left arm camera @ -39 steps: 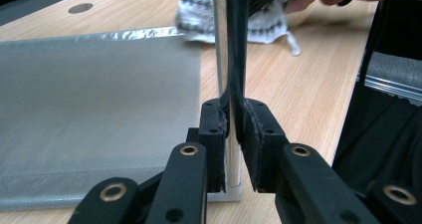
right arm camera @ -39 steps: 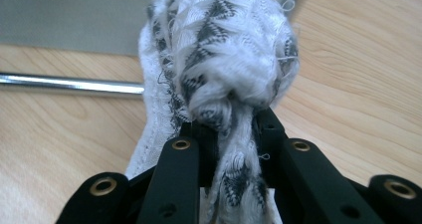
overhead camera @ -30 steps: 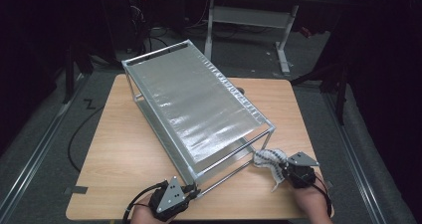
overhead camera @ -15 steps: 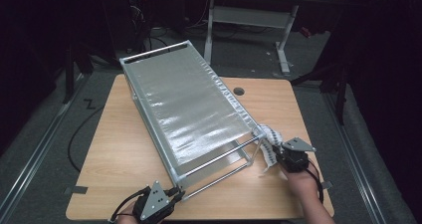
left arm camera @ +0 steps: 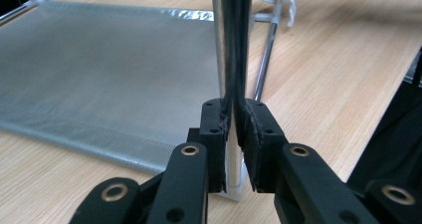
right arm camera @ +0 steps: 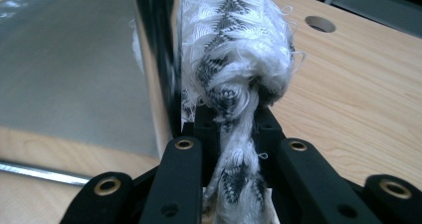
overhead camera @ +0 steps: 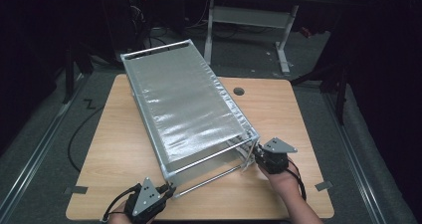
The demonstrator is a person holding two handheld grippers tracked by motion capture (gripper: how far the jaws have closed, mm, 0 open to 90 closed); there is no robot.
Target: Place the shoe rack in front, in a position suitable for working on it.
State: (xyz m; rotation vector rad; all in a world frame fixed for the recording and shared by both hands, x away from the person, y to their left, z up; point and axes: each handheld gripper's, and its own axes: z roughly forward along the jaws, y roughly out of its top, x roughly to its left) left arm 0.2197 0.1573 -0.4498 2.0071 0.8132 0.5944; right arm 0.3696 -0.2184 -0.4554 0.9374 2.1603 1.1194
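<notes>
Rack point(overhead camera: 184, 104) lies tilted across wooden table point(overhead camera: 298, 114). Left gripper point(left arm camera: 234, 129) jaws pinch near corner post. Right gripper point(right arm camera: 234, 129) jaws pinch white cloth point(right arm camera: 234, 59) at opposite near corner.

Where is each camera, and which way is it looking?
High view: above the person's side, looking forward and down on the light wooden table and the silver metal frame with grey mesh cover; both hands and the left gripper and right gripper show.
Left gripper view: rides the left gripper, looking along its black jaws, shut on a frame post.
Right gripper view: rides the right gripper, jaws shut on the frayed white-and-black woven strap.
All three views share the mesh-covered frame and table.
</notes>
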